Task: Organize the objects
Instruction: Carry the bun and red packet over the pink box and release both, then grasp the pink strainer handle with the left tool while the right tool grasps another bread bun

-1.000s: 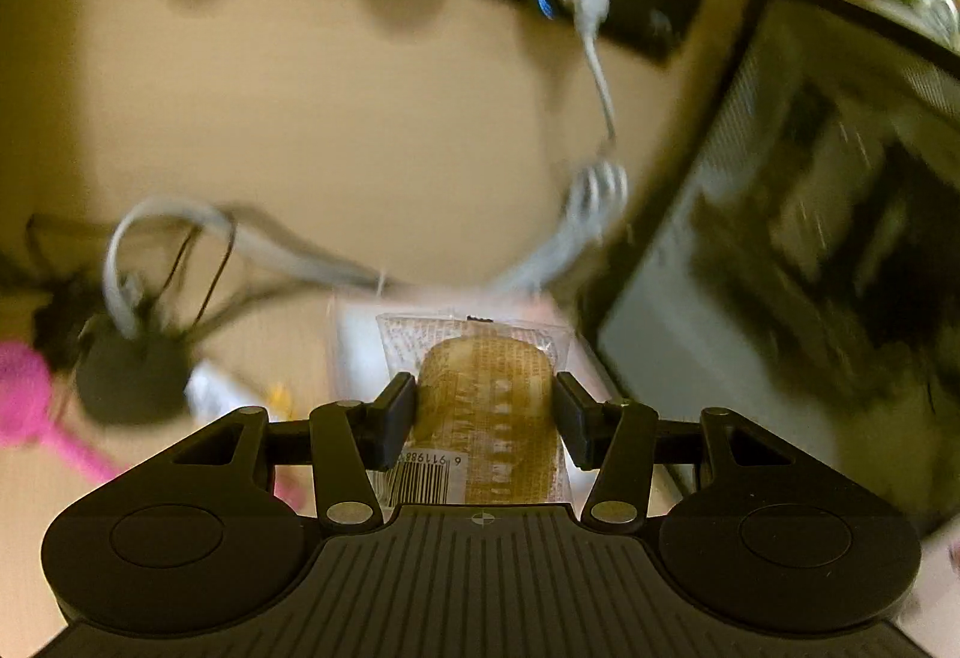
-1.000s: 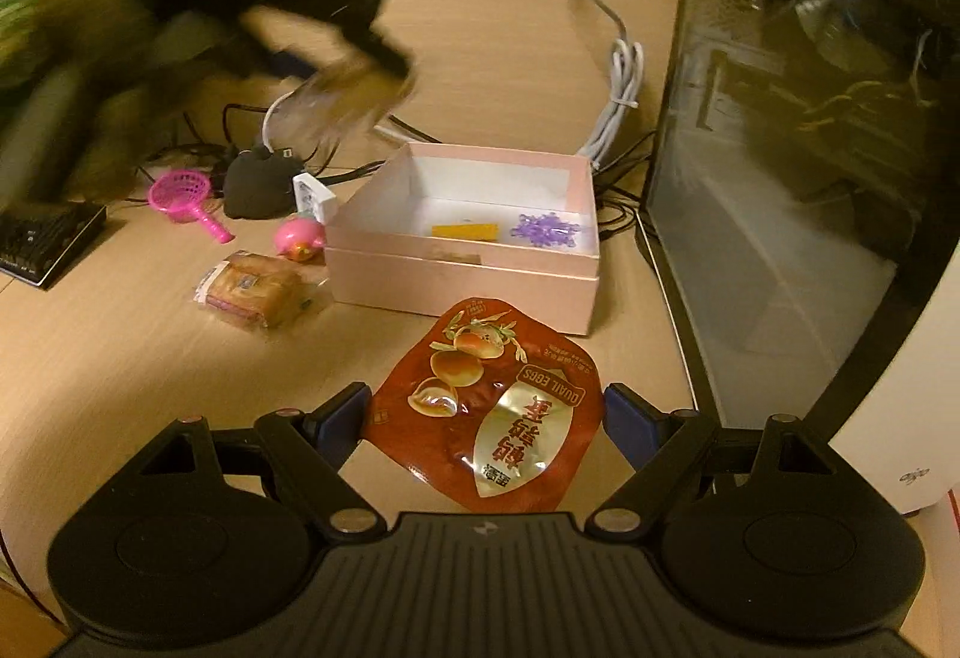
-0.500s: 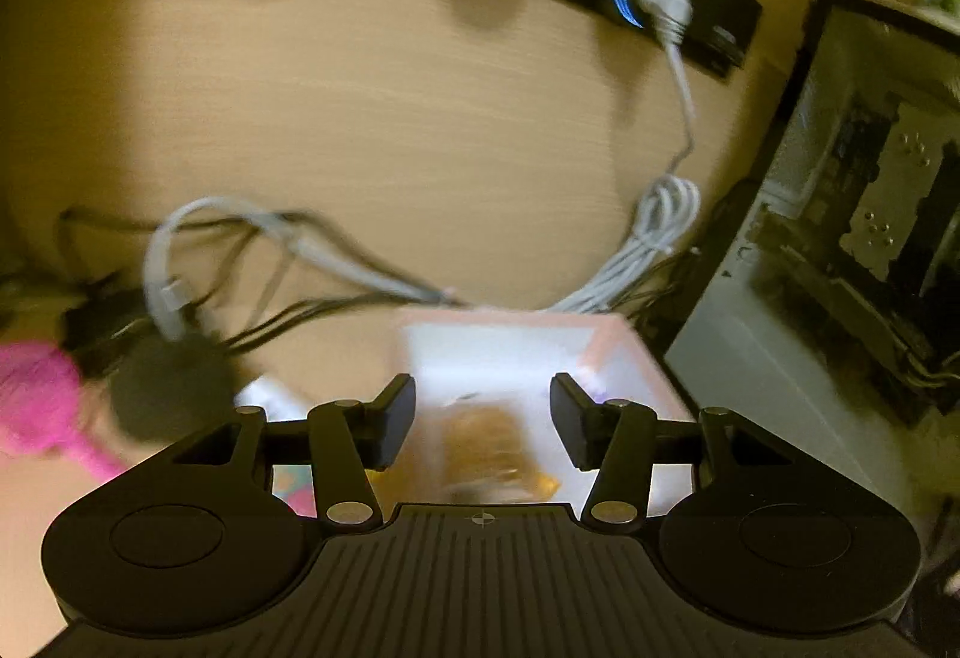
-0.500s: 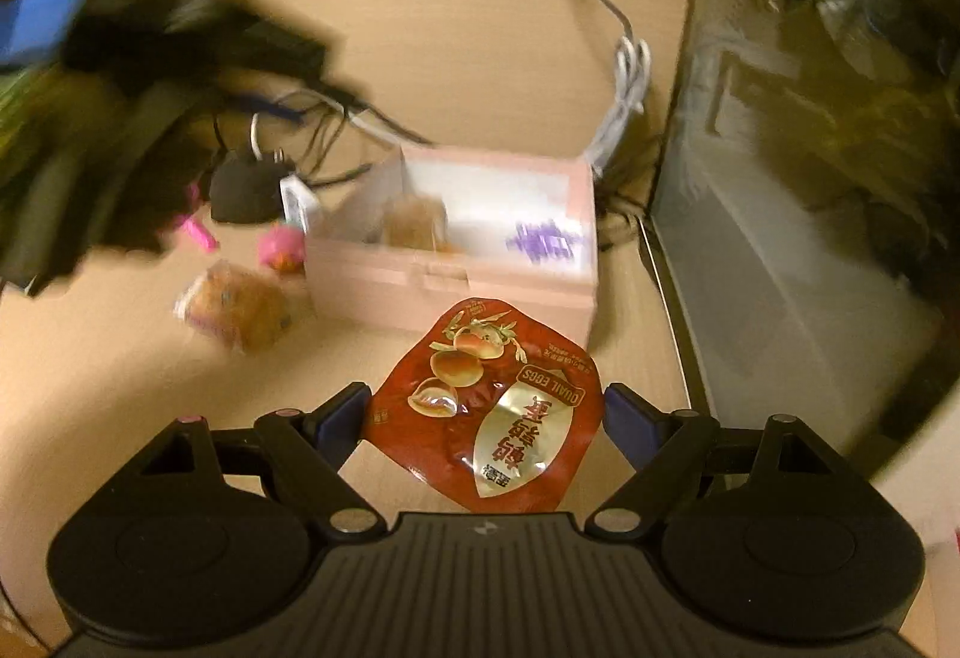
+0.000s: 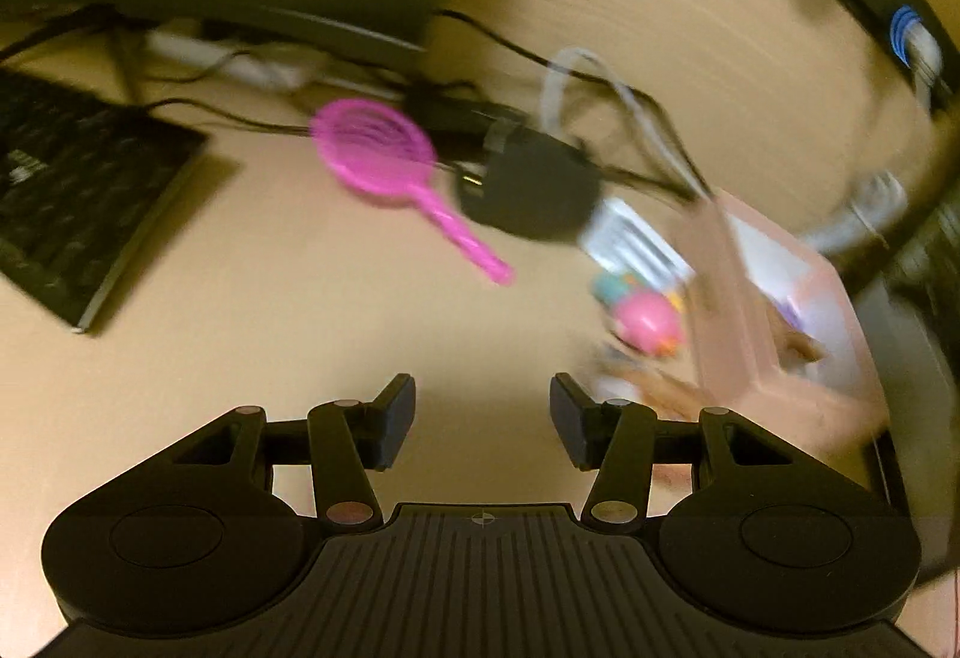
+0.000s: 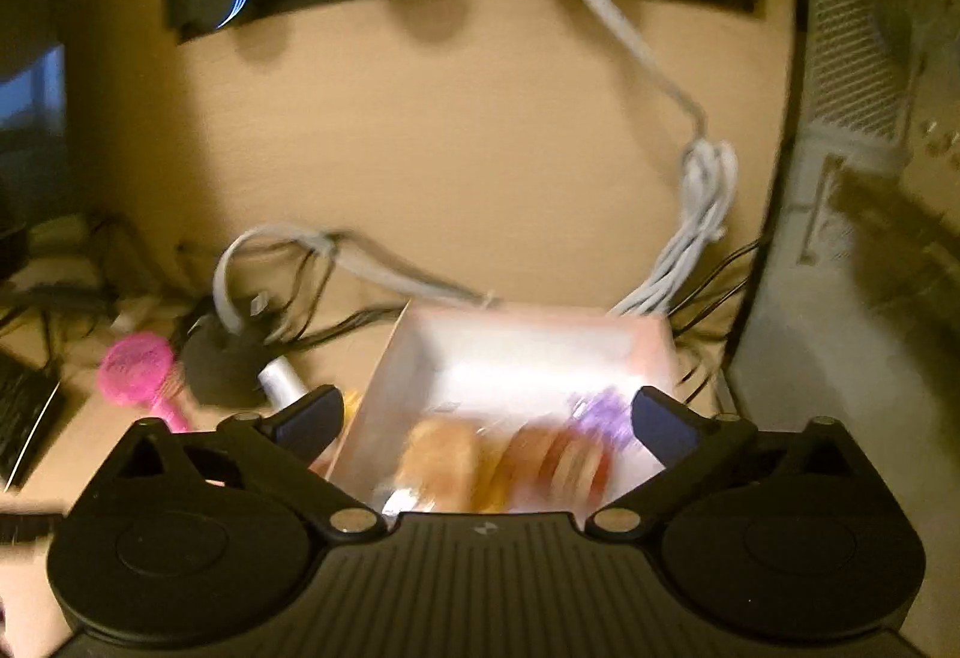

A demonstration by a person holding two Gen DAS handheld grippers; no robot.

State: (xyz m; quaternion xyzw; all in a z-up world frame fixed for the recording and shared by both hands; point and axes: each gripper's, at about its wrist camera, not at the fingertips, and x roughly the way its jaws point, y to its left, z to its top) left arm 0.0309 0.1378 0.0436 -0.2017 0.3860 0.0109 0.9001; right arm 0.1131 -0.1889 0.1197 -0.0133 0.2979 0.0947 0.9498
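While I hold my left gripper (image 5: 482, 418) over bare desk (image 5: 252, 334), jaws wide w/ nothing between, my right gripper (image 6: 487, 418) gapes above the pink box (image 6: 651, 343); blurry snack packs (image 6: 438, 457) inside. Pink brush (image 5: 384, 160), keyboard (image 5: 72, 190) lie left.

The toy scoop (image 5: 384, 163) lies left of the adapter (image 5: 531, 190) — the box (image 5: 774, 310) sits to their right.

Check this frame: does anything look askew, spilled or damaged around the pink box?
Nothing stands out. The pink box sits upright with snacks inside; the pink toy racket and pink ball lie loose beside it, though motion blur hides fine detail.
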